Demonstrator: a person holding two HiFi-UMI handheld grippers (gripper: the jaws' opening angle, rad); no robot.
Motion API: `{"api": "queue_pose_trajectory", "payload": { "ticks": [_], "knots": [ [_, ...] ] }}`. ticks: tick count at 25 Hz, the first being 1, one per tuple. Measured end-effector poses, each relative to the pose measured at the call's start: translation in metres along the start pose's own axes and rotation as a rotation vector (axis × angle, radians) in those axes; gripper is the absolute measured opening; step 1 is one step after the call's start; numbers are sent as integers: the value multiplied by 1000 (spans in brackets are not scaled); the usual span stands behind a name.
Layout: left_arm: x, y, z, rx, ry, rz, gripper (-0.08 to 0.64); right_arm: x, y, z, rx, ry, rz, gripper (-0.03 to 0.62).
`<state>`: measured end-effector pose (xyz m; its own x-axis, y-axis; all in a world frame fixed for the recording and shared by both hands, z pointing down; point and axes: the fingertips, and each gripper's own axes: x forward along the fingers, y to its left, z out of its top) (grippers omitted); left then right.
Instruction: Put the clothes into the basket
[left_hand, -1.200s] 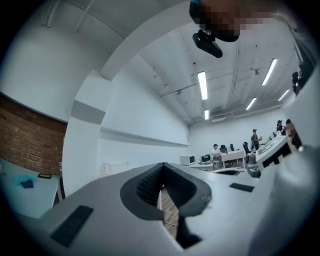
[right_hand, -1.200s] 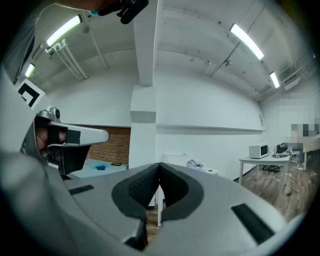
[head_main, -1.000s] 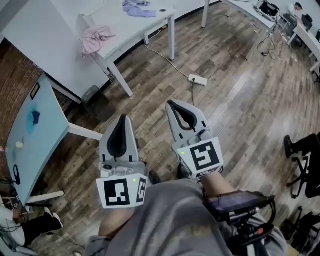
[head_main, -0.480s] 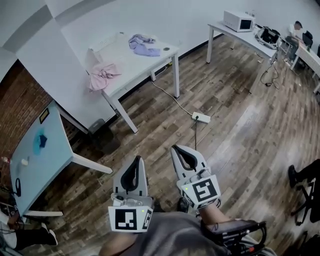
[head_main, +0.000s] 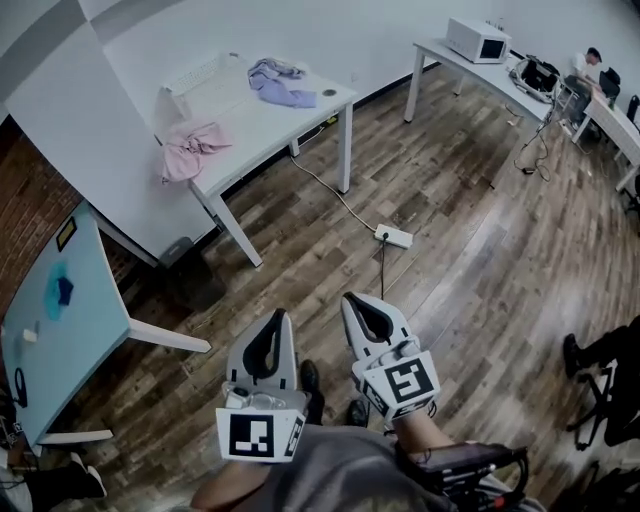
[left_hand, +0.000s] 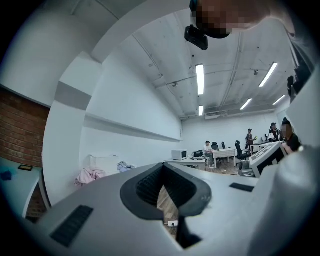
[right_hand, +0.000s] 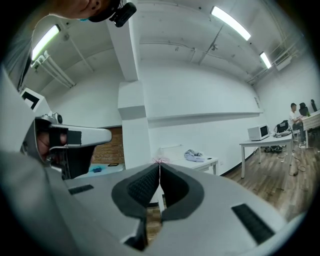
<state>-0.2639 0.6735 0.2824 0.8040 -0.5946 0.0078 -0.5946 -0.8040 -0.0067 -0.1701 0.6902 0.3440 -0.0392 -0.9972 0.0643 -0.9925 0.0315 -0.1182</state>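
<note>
A pink garment (head_main: 190, 148) lies bunched at the near-left end of a white table (head_main: 270, 125), and a lilac-blue garment (head_main: 278, 82) lies at its far end. A white basket (head_main: 205, 78) stands at the table's back edge between them. Both grippers are held out level over the wooden floor, well short of the table. The left gripper (head_main: 277, 318) and the right gripper (head_main: 348, 300) are shut with nothing in them. The left gripper view shows the pink garment (left_hand: 90, 176) and the lilac one (left_hand: 123, 166) far beyond the shut tips (left_hand: 163, 165). The right gripper's tips (right_hand: 159, 164) line up with the table's edge.
A teal table (head_main: 60, 300) stands at the left by a brick wall. A power strip (head_main: 395, 236) with its cable lies on the floor ahead. A dark bin (head_main: 185, 255) sits under the white table. Desks with a microwave (head_main: 478, 40) and seated people fill the far right.
Both grippers have dropped toward the bottom of the head view and stayed shut. The view has lifted, so more of the white table, the back wall and the far desks shows.
</note>
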Motion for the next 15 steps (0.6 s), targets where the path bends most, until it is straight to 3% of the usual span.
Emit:
{"api": "queue_pose_trajectory", "payload": {
  "ticks": [9, 15],
  "knots": [
    [53, 97, 27, -3, -121, -11, 8, 112, 19, 34, -40, -67, 31, 8],
    [69, 136, 24, -22, -128, -33, 8, 157, 23, 38, -37, -56, 15, 8]
  ]
}}
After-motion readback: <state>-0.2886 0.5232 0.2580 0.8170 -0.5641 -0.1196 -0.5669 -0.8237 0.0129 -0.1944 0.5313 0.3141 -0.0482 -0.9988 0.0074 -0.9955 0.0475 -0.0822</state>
